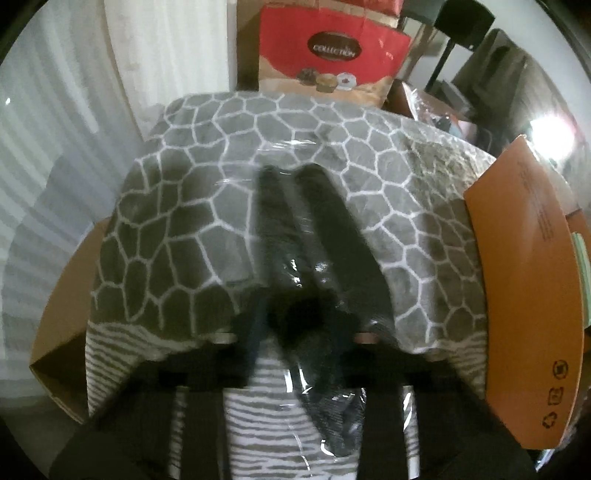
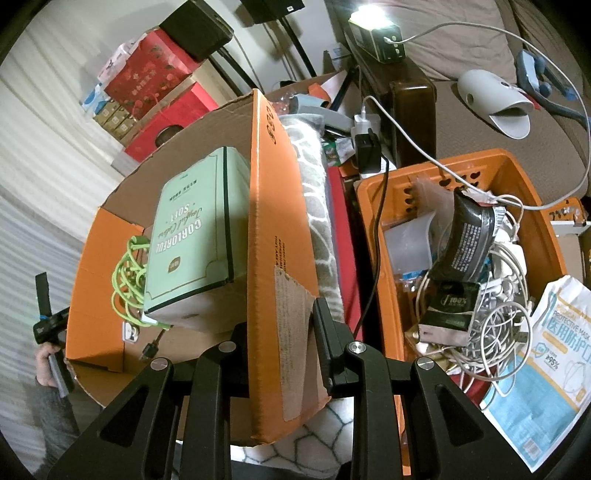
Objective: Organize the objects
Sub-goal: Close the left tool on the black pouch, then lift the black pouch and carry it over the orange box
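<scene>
In the left wrist view my left gripper (image 1: 295, 236) is shut on a dark item in clear plastic wrap (image 1: 317, 354), held just above a grey blanket with a white cell pattern (image 1: 207, 206). In the right wrist view my right gripper (image 2: 284, 317) is shut on the upright orange flap (image 2: 273, 229) of a cardboard box (image 2: 96, 258). Inside the box lie a pale green carton (image 2: 195, 236) and a coiled green cable (image 2: 129, 273). The grey blanket (image 2: 317, 206) lies right of the flap.
An orange plastic crate (image 2: 373, 229) to the right holds white cables, dark packets and a mask pack (image 2: 554, 354). Red gift boxes (image 1: 332, 48) stand behind. A lit lamp (image 2: 373, 22) and power strip sit farther back. The orange flap (image 1: 524, 295) borders the blanket's right side.
</scene>
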A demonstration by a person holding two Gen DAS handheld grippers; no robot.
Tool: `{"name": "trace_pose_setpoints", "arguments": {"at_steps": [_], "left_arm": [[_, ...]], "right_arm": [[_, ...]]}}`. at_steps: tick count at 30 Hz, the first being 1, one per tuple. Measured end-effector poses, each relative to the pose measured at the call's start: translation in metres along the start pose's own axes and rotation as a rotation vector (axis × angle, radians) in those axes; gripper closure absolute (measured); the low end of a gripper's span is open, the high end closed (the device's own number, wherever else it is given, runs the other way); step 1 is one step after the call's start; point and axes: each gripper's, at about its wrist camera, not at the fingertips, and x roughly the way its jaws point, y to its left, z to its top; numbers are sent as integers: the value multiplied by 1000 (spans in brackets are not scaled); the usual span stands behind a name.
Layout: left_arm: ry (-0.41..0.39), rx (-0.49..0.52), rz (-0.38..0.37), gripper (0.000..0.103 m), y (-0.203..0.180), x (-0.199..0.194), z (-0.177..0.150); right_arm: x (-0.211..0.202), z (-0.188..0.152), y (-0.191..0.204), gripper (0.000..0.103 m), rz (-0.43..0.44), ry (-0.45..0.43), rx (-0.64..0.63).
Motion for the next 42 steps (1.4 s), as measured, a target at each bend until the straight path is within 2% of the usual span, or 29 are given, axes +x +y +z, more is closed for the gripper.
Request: {"name": "trace_pose_setpoints", "arguments": {"at_steps": [7, 15, 28, 31, 35, 42], "left_arm": [[-28, 1, -63, 100, -2, -6, 0], [-73, -20, -145, 101, 2, -32, 5], [-257, 23, -254, 101, -24, -125, 29], [-290, 34, -303, 101, -36, -145, 34], [-305, 61, -366, 101, -56, -162, 38], [-262, 112, -451, 101, -102, -162, 39]], "right_arm": [[0, 1, 0, 79, 0, 0, 0], [0, 0, 1, 79, 0, 0, 1], [0, 0, 1, 79, 0, 0, 1], [0, 0, 0, 79, 0, -1, 1], [0, 0, 1, 79, 1, -1, 1], [1, 0, 2, 79, 2, -1, 3]]}}
